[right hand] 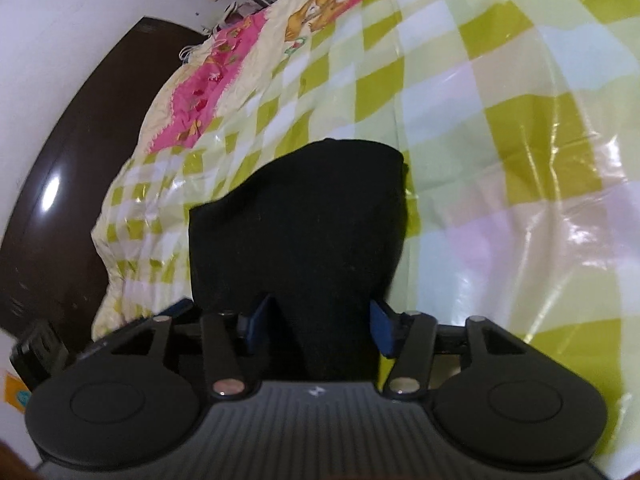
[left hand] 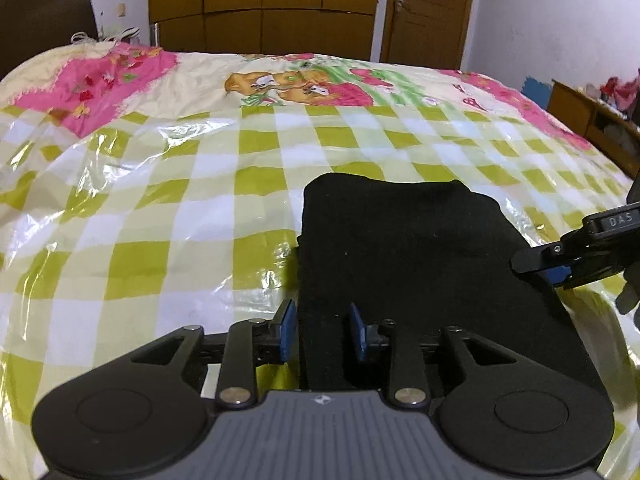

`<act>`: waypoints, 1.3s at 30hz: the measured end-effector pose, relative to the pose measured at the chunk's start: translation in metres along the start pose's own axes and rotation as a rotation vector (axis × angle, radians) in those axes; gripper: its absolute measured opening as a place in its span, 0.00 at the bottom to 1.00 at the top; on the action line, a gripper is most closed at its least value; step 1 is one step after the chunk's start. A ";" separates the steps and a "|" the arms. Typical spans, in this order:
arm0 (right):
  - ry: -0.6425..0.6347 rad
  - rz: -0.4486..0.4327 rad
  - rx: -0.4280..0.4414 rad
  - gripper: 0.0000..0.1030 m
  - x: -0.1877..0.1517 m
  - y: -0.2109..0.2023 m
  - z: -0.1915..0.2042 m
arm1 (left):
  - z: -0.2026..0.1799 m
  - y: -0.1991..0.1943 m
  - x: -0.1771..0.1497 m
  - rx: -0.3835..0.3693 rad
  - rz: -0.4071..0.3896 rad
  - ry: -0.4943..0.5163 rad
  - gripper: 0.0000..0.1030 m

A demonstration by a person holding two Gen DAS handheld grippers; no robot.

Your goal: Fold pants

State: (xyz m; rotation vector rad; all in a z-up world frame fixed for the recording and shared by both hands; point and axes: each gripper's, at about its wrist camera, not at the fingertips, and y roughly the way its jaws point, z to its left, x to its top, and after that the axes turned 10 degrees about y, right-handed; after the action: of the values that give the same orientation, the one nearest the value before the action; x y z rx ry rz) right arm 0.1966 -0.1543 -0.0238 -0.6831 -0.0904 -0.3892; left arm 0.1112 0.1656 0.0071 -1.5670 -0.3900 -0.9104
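The black pants [left hand: 416, 256] lie folded into a long rectangle on the green-checked bed cover [left hand: 160, 200]. My left gripper [left hand: 323, 332] is open, its blue pads either side of the pants' near left edge, not closed on it. My right gripper [left hand: 540, 266] shows at the right edge of the left wrist view, at the pants' right side. In the right wrist view the right gripper [right hand: 320, 326] is open with the black pants [right hand: 304, 216] running between its blue pads, which stand apart from the cloth.
The bed is covered with glossy plastic over a checked and pink cartoon quilt [left hand: 304, 84]. A brown wardrobe [left hand: 264, 4] and door [left hand: 428, 8] stand behind. A dark headboard [right hand: 52, 184] lies at the left of the right wrist view. A wooden shelf [left hand: 592, 116] stands at the right.
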 end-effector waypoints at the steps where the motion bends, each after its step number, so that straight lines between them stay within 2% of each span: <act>1: 0.006 0.004 0.004 0.53 0.002 0.001 -0.001 | 0.001 0.002 -0.001 -0.006 0.003 -0.008 0.44; 4: 0.022 0.019 0.000 0.52 0.006 0.007 -0.002 | 0.002 0.008 -0.004 -0.030 0.008 -0.044 0.44; 10: -0.001 0.002 -0.019 0.36 0.022 0.007 0.001 | -0.002 0.018 -0.005 -0.067 0.006 -0.110 0.45; 17: -0.050 -0.042 -0.097 0.35 0.044 0.000 0.003 | -0.023 0.034 0.011 -0.094 -0.006 -0.074 0.48; 21: -0.040 -0.065 -0.141 0.36 0.052 0.003 0.001 | -0.030 0.041 0.019 -0.069 -0.007 -0.060 0.49; 24: -0.107 -0.092 -0.200 0.37 0.055 0.002 0.013 | -0.034 0.036 0.024 -0.051 -0.007 -0.052 0.49; 28: -0.201 -0.187 -0.277 0.37 0.037 -0.022 0.037 | -0.040 0.014 0.024 -0.006 -0.018 -0.025 0.49; 31: -0.242 -0.217 -0.260 0.37 0.009 -0.047 0.050 | -0.050 -0.001 0.022 0.038 -0.023 0.005 0.49; 35: -0.299 -0.164 -0.235 0.37 -0.036 -0.051 0.063 | -0.061 -0.016 0.016 0.068 -0.012 0.025 0.49; 39: -0.337 -0.077 -0.238 0.37 -0.065 -0.030 0.068 | -0.072 -0.018 0.009 0.118 0.029 0.065 0.51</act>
State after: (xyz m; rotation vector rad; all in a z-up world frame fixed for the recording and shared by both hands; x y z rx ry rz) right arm 0.1278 -0.1118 0.0336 -0.9783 -0.3956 -0.3587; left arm 0.0805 0.0993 0.0238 -1.4287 -0.3674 -0.8974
